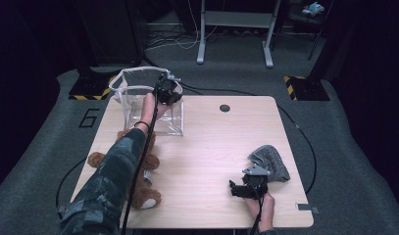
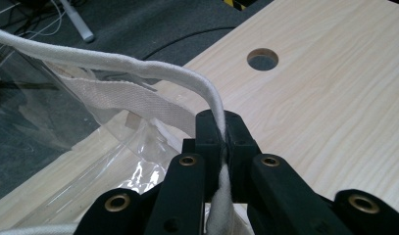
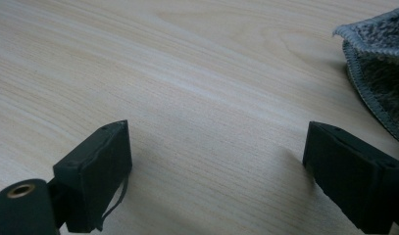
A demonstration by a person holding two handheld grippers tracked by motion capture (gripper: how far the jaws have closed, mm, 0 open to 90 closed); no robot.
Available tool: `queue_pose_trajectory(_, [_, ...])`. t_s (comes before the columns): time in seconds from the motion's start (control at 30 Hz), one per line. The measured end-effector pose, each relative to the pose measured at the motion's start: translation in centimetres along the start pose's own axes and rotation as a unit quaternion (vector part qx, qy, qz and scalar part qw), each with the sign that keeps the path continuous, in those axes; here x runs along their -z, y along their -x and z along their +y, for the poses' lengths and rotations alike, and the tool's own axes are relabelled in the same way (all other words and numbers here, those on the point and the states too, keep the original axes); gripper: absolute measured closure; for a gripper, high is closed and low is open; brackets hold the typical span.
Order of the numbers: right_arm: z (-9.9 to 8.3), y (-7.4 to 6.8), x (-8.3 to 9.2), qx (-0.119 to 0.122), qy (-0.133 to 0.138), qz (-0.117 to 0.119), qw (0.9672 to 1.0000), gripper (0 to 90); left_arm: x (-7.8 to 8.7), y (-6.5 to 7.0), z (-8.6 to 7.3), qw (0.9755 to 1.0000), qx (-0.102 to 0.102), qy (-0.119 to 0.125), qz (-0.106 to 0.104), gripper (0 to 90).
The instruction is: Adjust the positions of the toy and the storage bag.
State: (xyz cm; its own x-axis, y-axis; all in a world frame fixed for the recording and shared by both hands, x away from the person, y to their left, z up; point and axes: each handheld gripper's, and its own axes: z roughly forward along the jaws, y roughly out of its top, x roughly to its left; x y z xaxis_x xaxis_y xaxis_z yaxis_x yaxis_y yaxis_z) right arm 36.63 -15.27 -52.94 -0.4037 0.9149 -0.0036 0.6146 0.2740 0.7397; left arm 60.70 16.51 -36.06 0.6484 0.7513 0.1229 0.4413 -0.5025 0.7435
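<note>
Clamping only the bag's [image 1: 153,105] thin cord [image 2: 138,68], the left gripper [image 2: 225,142] risked slippage; the right gripper [image 3: 216,161] gaped empty.

- We see a brown teddy bear [image 1: 138,188] lying at the near left of the wooden table [image 1: 211,147].
- We see a grey cloth [image 1: 271,160] crumpled near its right edge.
</note>
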Motion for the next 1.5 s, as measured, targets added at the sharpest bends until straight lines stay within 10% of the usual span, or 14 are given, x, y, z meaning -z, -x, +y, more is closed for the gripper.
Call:
queue_pose_trajectory(0.5, [0.0, 0.0, 0.0, 0.0, 0.0, 0.0, 1.0, 10.1, -0.6, 2.5, 1.2, 0.9987, -0.029, 0.006, -0.042, 85.5])
queue_pose_trajectory(0.8, [0.0, 0.0, 0.0, 0.001, 0.001, -0.001, 1.0, 10.1, 1.4, 2.4, 1.6, 0.9988, -0.011, 0.02, -0.043, 39.4])
queue_pose_trajectory(1.17, [0.0, 0.0, 0.0, 0.0, -0.001, 0.0, 1.0, 10.1, 6.3, -2.1, 1.1, 0.998, 0.032, 0.054, 0.012, 26.8])
queue_pose_trajectory(1.5, [0.0, 0.0, 0.0, 0.001, 0.0, 0.001, 1.0, 10.1, 8.9, -8.0, -2.0, 0.9894, 0.109, 0.053, 0.08, 16.9])
